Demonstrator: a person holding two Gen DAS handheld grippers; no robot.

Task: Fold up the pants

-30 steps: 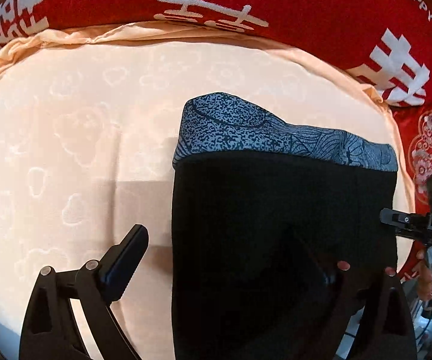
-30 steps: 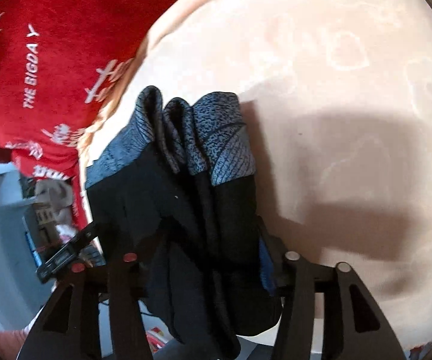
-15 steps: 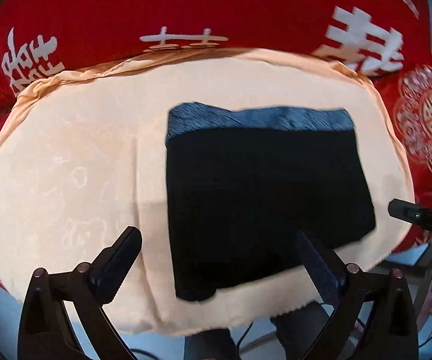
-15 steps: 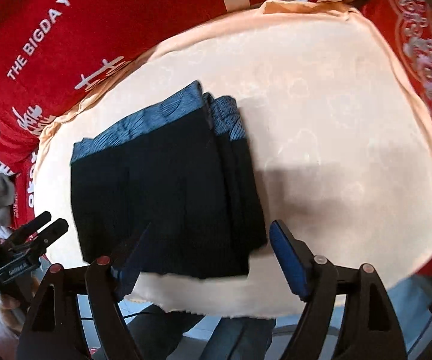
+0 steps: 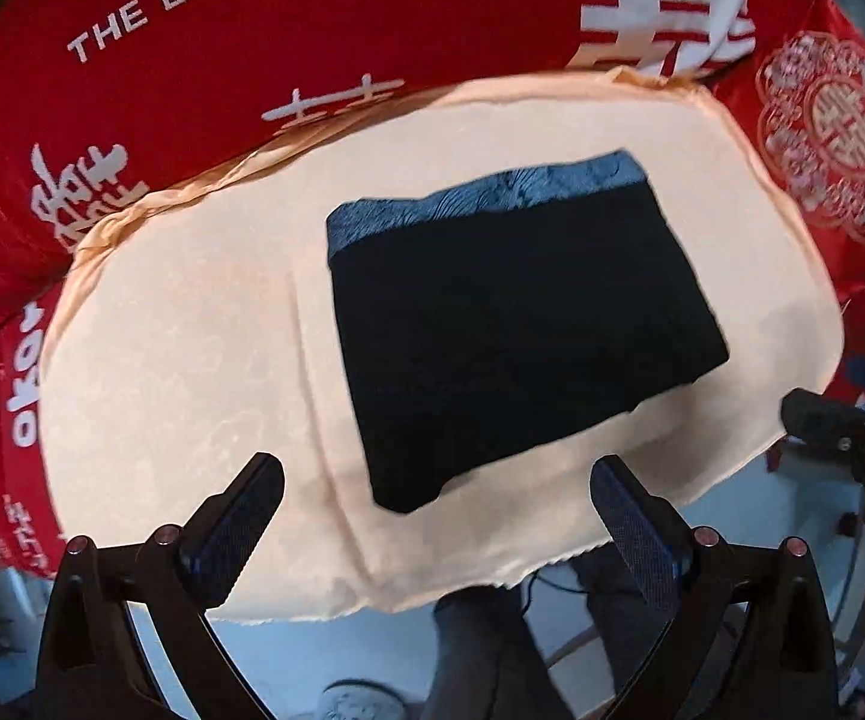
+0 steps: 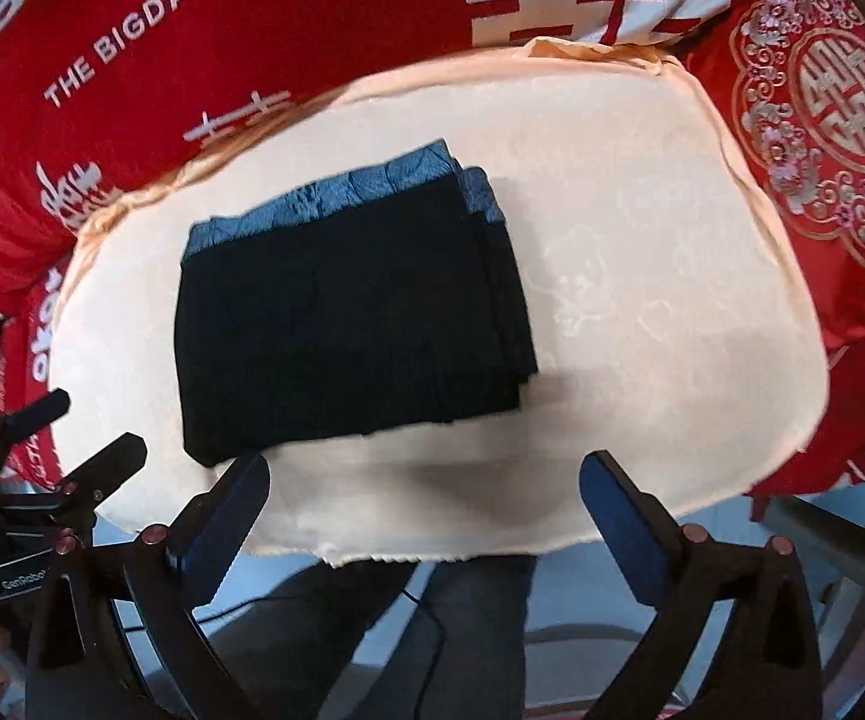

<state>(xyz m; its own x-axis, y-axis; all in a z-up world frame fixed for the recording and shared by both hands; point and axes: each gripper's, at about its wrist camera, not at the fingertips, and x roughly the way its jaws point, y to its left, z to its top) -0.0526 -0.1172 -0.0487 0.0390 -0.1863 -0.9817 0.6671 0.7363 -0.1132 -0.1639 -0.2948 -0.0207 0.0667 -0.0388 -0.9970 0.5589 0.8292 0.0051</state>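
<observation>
Work surface: a peach cloth point(image 5: 204, 360) with a faint woven pattern, spread over a rounded pad, its near hem frayed and overhanging. Around it lies red bedding point(image 5: 312, 48) printed with white characters and the words "THE BIGDAY"; a gold-embroidered red cushion point(image 6: 840, 120) sits at the far right corner. Below the near edge, pale blue floor and the person's dark trouser legs point(image 6: 462, 630) are visible.

The pants point(image 5: 516, 330) lie folded into a compact black rectangle on the cloth, blue-grey patterned waistband along the far edge, nothing touching them.

Left gripper point(image 5: 432, 516): jaws spread wide, empty, held above the near edge of the cloth. Right gripper point(image 6: 426, 516): jaws opening, nothing between them, likewise above the near edge.

Differences between views: the right wrist view shows the stacked layers stepped along the bundle's right side (several edges, slightly offset); the left wrist view shows only a flat top face. Each view catches the other tool at its margin; the right view also shows a fingertip low left.
</observation>
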